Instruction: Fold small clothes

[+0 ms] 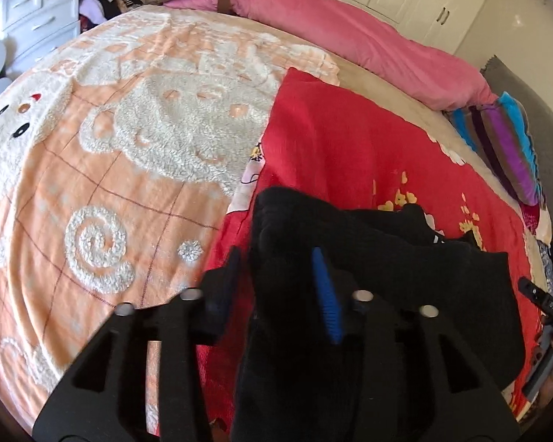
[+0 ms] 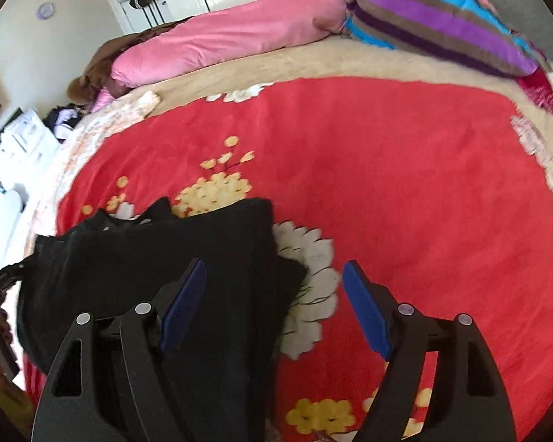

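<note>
A black garment (image 1: 387, 258) lies partly folded on a red flowered blanket (image 1: 350, 140) on the bed. My left gripper (image 1: 280, 280) hangs over its left end. A thick fold of the black cloth rises between its fingers, and a thin gap shows beside the left finger, so the pads do not seem to press it. In the right wrist view the garment (image 2: 147, 250) fills the lower left. My right gripper (image 2: 274, 265) stands wide open over its right edge, its left finger above the cloth and its right finger above the red blanket (image 2: 387, 165).
A peach and white fleece blanket (image 1: 110, 147) covers the bed's left half. A rolled pink duvet (image 1: 350, 33) lies along the far side, with a striped pillow (image 1: 508, 147) at its right end. White drawers (image 1: 37, 11) and piled clothes stand beyond the bed.
</note>
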Tool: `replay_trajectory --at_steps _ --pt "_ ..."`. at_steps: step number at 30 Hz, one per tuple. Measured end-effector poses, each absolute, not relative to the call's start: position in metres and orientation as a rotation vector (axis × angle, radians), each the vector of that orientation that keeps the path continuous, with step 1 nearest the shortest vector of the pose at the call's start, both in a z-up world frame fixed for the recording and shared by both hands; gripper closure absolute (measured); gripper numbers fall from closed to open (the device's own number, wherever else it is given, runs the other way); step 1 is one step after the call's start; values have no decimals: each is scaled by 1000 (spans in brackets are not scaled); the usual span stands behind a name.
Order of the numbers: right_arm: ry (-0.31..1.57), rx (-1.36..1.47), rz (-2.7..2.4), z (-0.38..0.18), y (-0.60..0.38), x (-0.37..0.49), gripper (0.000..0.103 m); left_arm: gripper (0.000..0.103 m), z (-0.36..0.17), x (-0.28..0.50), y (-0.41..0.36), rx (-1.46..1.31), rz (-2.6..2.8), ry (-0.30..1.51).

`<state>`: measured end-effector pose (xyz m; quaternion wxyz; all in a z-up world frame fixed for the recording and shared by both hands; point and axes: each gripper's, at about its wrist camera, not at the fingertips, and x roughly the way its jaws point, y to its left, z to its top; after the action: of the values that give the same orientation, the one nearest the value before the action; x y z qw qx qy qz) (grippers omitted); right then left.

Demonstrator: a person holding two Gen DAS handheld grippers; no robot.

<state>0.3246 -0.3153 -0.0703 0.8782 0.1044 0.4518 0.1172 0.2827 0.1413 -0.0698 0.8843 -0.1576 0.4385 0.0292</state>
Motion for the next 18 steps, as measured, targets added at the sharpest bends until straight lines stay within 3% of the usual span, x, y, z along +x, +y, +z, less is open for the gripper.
replay_trajectory --at_steps 2,4,5,6,7,14,18 --pt "927 215 266 -73 -309 329 28 71 -73 283 138 -313 60 921" --pt "927 183 272 -78 -299 335 30 90 -76 285 133 -300 57 926" --pt "929 172 281 -81 -295 337 46 97 -76 285 131 -291 57 923" --pt "936 147 293 -84 -290 338 60 98 -75 285 129 -277 59 916" --pt "942 119 293 -87 -286 338 93 98 -73 285 127 -253 66 903" --pt "803 118 260 -53 -297 325 97 99 -35 277 121 -180 49 724" --pt "832 134 218 -63 -306 331 97 99 -36 284 116 -142 57 713"
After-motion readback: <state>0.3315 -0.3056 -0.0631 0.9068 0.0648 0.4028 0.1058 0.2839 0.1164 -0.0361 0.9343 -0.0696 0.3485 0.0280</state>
